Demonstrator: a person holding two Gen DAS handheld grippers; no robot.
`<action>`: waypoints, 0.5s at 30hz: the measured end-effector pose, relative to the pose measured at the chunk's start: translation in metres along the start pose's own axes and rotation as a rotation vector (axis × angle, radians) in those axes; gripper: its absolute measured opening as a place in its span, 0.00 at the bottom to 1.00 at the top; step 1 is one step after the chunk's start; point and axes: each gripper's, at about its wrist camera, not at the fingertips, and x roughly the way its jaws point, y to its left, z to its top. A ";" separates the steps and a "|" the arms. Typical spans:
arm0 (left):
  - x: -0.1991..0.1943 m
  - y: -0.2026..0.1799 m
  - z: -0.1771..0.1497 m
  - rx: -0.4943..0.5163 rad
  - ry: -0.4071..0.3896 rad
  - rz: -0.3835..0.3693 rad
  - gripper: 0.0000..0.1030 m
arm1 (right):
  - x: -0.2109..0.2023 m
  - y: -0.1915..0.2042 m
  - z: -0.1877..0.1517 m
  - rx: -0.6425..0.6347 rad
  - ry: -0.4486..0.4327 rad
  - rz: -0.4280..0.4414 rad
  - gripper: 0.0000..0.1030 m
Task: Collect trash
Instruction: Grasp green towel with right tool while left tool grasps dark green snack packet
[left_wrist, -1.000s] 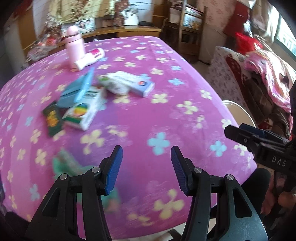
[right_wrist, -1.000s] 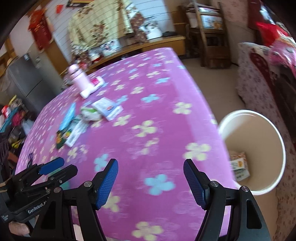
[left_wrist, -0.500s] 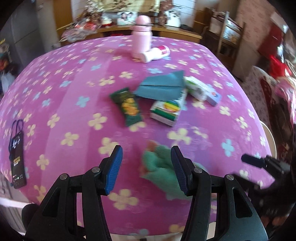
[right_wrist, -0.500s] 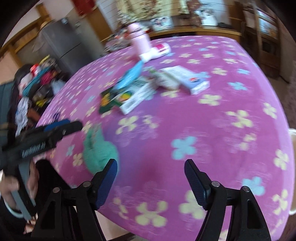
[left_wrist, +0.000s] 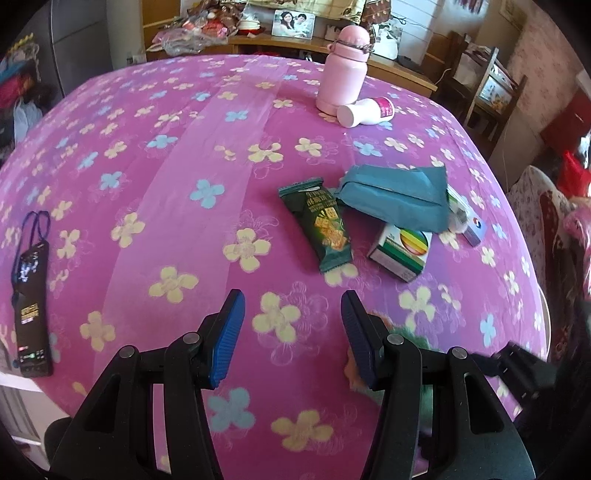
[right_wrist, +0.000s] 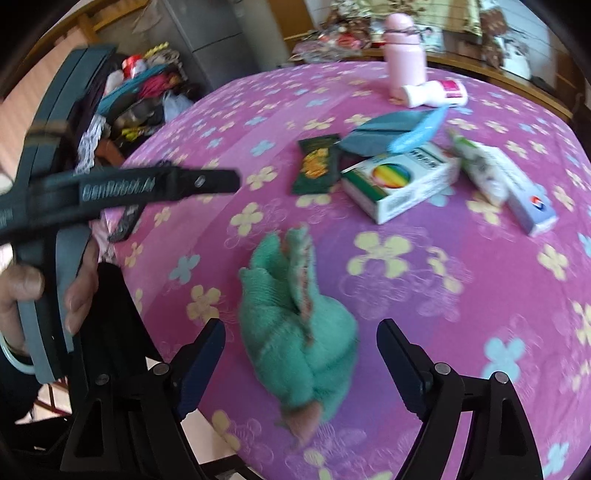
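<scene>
A dark green snack wrapper lies on the pink flowered tablecloth. Beside it lie a blue-grey packet, a white box with a rainbow circle, a crumpled white wrapper and a small white-and-blue box. My left gripper is open and empty, just short of the snack wrapper. My right gripper is open and empty, its jaws on either side of a green cloth on the table.
A pink bottle and a white tube lying on its side stand at the far side. A black remote-like object with a cord lies at the left edge. The left gripper's body shows in the right wrist view.
Both grippers have swung left, from the table's right edge and the bin to the middle and left of the table. The right gripper has come up to the green cloth.
</scene>
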 end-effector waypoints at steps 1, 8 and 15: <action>0.004 0.000 0.003 -0.006 0.005 -0.011 0.51 | 0.004 0.001 0.000 -0.009 0.008 -0.008 0.80; 0.036 -0.006 0.030 -0.024 0.004 -0.026 0.51 | 0.001 -0.004 -0.003 -0.018 -0.052 -0.040 0.55; 0.073 -0.010 0.054 -0.037 0.013 -0.006 0.51 | -0.028 -0.041 -0.007 0.082 -0.121 -0.137 0.55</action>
